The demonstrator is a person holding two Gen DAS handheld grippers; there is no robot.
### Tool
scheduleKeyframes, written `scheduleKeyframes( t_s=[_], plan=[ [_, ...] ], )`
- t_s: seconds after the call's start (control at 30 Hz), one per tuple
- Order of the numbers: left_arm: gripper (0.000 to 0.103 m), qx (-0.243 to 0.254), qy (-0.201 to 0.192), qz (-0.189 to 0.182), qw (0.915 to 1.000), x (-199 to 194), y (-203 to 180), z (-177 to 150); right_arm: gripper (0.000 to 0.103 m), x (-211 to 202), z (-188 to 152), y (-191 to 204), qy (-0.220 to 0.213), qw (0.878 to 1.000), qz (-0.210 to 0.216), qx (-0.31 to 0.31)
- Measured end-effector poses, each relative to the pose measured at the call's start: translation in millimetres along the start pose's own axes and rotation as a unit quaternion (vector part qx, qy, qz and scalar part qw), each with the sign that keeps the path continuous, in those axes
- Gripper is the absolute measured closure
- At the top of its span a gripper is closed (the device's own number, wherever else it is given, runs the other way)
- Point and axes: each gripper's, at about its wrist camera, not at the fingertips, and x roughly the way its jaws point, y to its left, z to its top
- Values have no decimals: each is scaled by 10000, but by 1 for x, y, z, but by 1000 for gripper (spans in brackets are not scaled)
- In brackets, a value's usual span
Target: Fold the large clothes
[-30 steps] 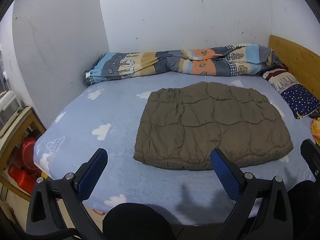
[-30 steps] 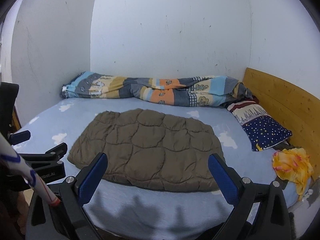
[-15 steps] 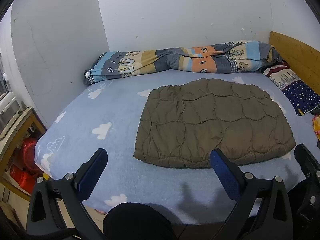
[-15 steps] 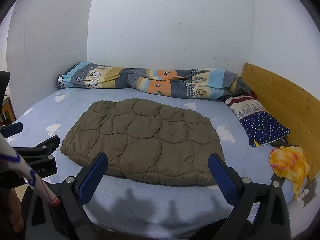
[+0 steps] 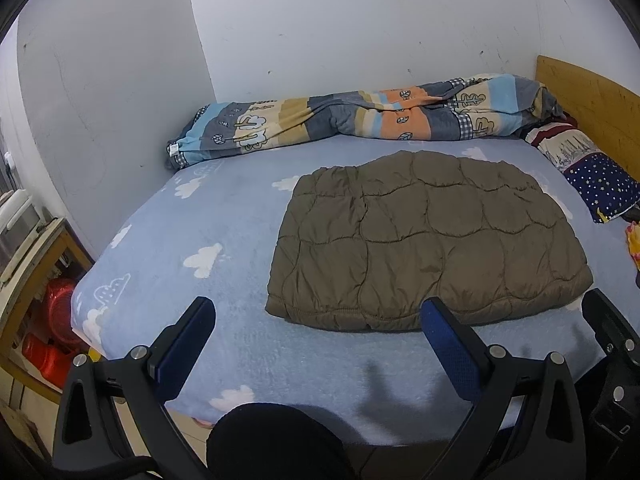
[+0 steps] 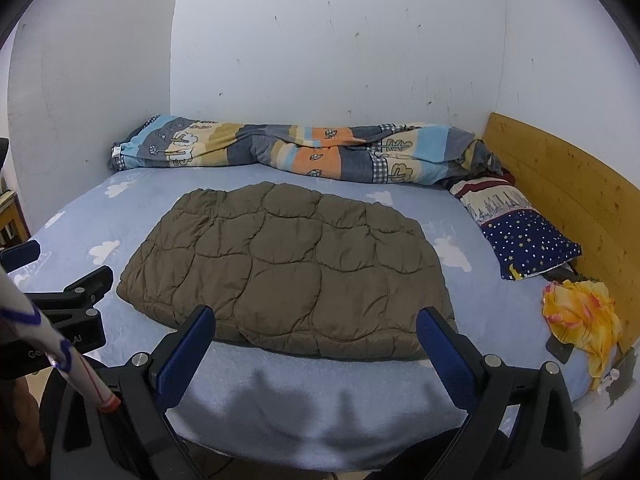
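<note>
A brown quilted garment (image 5: pixel 428 240) lies folded into a flat rectangle on the blue cloud-print bed sheet (image 5: pixel 192 232); it also shows in the right wrist view (image 6: pixel 288 272). My left gripper (image 5: pixel 316 320) is open and empty, held over the bed's near edge, short of the garment's front left corner. My right gripper (image 6: pixel 316 328) is open and empty, its fingers just short of the garment's near edge. The left gripper's body shows at the left of the right wrist view (image 6: pixel 68 304).
A rolled patterned duvet (image 6: pixel 304 152) lies along the back wall. A starry pillow (image 6: pixel 528 240) and a yellow cloth (image 6: pixel 580 316) lie by the wooden headboard (image 6: pixel 568 196) at right. A wooden shelf with red items (image 5: pixel 44 304) stands left of the bed.
Both grippers have drifted slightly, so the garment sits a bit lower and nearer in each view. The garment has not moved. Both grippers stay open.
</note>
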Motion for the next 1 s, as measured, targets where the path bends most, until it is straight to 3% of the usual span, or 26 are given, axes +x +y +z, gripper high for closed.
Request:
scheduleKeyframes(
  t_s=[1.0],
  plan=[
    [1, 92, 125, -24, 9999, 9, 3, -6, 1, 14, -7, 2, 243, 9997, -92, 43]
  ],
)
